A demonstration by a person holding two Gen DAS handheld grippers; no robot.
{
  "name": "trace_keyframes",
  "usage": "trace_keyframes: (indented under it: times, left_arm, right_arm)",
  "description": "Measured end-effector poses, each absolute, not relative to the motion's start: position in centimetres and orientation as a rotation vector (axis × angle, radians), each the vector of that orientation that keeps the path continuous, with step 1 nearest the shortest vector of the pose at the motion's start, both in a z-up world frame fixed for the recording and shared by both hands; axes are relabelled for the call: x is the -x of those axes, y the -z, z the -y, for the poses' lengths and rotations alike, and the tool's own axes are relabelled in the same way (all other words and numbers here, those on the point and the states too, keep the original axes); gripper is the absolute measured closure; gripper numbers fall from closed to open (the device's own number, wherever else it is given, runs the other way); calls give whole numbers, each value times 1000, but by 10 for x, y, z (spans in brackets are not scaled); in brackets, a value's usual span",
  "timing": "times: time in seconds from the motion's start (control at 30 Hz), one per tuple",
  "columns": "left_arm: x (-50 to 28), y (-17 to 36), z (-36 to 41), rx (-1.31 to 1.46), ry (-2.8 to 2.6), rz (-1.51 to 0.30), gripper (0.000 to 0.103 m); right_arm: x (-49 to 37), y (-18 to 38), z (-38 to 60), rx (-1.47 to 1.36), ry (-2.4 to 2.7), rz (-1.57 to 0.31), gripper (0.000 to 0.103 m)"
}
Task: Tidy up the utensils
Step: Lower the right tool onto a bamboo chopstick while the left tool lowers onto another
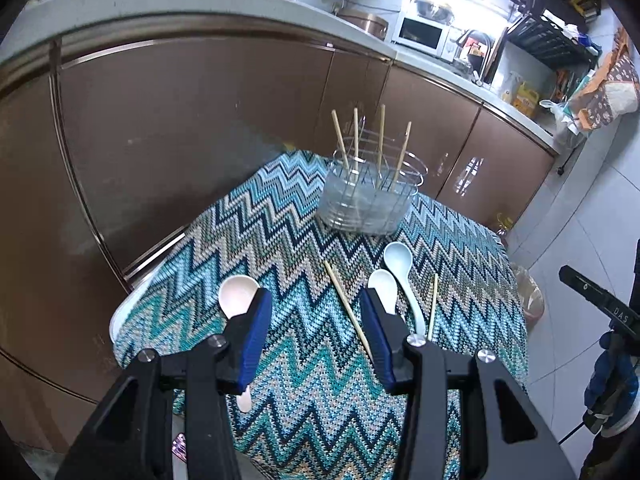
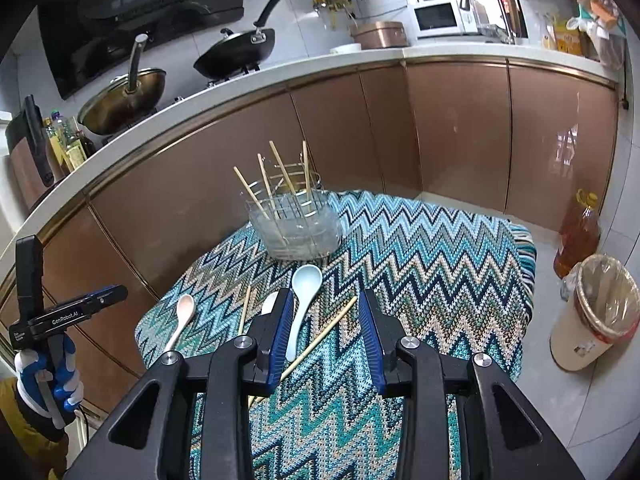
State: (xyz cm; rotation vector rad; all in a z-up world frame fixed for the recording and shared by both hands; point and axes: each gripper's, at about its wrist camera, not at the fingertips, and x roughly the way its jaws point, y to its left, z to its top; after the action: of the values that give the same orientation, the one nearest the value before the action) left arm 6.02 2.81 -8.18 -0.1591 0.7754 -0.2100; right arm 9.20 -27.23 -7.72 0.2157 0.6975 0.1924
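Observation:
A clear utensil holder (image 1: 370,196) (image 2: 298,226) with a wire frame stands at the far end of the zigzag cloth and holds several chopsticks. On the cloth lie a pink spoon (image 1: 237,292) (image 2: 182,314), a white spoon (image 1: 382,286) (image 2: 270,304), a pale blue spoon (image 1: 402,272) (image 2: 302,292) and two loose chopsticks (image 1: 346,308) (image 2: 320,336), (image 1: 433,304) (image 2: 244,310). My left gripper (image 1: 314,332) is open and empty above the cloth, between the pink and white spoons. My right gripper (image 2: 326,334) is open and empty, above the blue spoon's handle and one chopstick.
The cloth covers a small table (image 2: 440,248) beside brown kitchen cabinets (image 1: 200,120) (image 2: 460,128). A bin (image 2: 592,312) and an oil bottle (image 2: 578,232) stand on the floor to the right. Pans (image 2: 240,50) and a microwave (image 2: 438,18) are on the counter.

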Motion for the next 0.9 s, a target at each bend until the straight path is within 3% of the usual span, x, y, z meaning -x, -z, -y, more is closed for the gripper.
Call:
trace_keyframes:
  times: [0.43,0.6,0.67,0.9]
  left_arm:
    - [-113,123,-6,209,283,-971,60]
    - [-146,144,9,229,307,-1063,60]
    - [-161,153,15,225,315,-1103,65]
    - [-196,177,24,235,319,-1198,68]
  right_arm:
    - [-143,132,243,-208,-260,-940,70]
    - [-168,165,206,-207,-360,-1081,77]
    - [-178,176,193,-197,-384,-1130,80]
    - [-207,206,165,-171,-401,-1263,82]
